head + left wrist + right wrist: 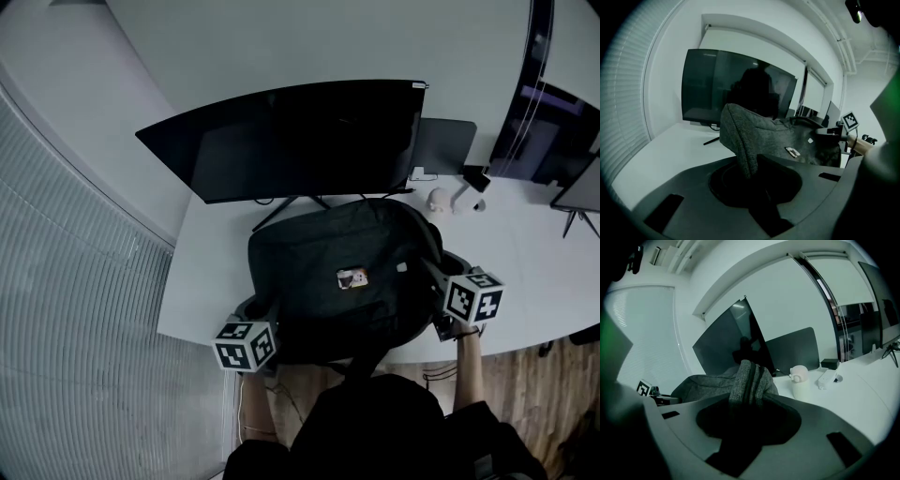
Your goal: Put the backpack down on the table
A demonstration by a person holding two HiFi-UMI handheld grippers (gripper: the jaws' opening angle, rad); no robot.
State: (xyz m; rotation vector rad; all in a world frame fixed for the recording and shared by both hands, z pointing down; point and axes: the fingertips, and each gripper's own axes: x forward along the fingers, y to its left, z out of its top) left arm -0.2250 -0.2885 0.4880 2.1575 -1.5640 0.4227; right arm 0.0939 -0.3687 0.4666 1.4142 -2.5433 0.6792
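The dark grey backpack (337, 281) lies front-up just in front of the monitor (300, 141), its far end close to the monitor's stand and its near end reaching past the edge of the white tabletop (211, 272). A small pale tag (352, 278) shows on its front. The left gripper (750, 168) has its jaws nearly together, pinched on a thin fold of fabric at the backpack's left side. The right gripper (747, 401) stands wider, clamped on a thick zippered fold at the right side. Whether the backpack's full weight rests on the tabletop cannot be told. Right of the monitor's stand sits a white mug (438, 200), with a smaller dark screen (441, 145) behind it
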